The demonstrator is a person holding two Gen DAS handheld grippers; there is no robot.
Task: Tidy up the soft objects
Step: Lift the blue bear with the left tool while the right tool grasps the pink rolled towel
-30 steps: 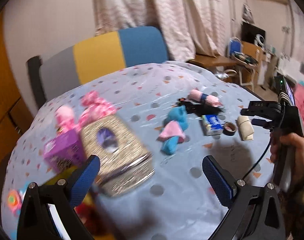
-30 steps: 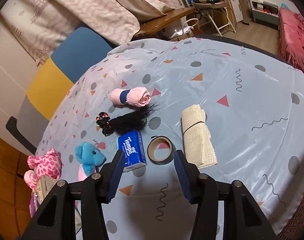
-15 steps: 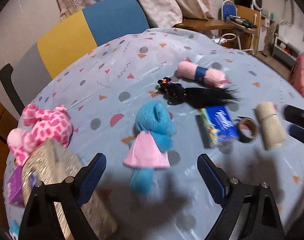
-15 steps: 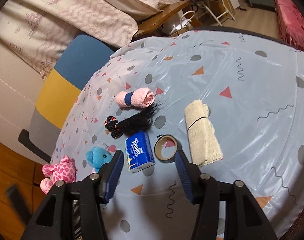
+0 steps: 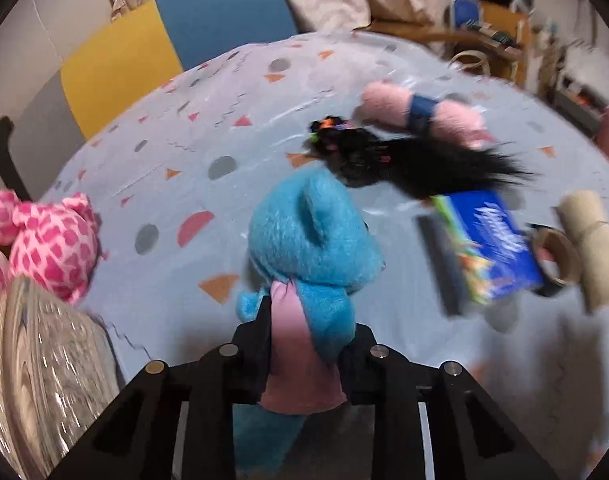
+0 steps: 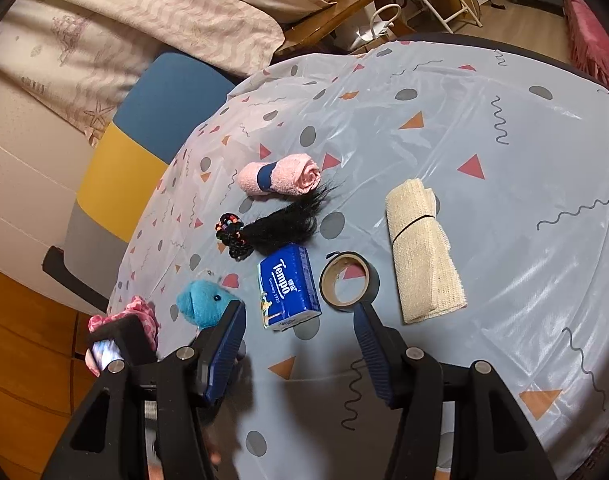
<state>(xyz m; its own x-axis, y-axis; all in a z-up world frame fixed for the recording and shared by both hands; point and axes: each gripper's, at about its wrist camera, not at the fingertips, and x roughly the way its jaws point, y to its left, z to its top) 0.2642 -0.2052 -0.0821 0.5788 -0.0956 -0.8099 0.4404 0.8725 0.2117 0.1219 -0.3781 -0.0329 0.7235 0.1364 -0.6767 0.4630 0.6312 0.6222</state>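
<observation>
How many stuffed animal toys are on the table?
2: the blue teddy squeezed in the left tool, and the pink spotted plush at the table's left edge. Others may be hidden.

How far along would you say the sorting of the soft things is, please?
Early. Nothing looks sorted yet. In hand: the left tongs have just closed on the blue plush toy. Left: pink plush toy, pink towel roll, beige cloth roll. Right tongs hover open.

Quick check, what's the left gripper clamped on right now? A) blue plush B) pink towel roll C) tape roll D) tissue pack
A: in the left wrist view the left gripper has just closed onto the blue plush, its fingers pinching the pink-clad body, while the tissue pack, tape roll and pink towel roll lie untouched on the table.
</observation>
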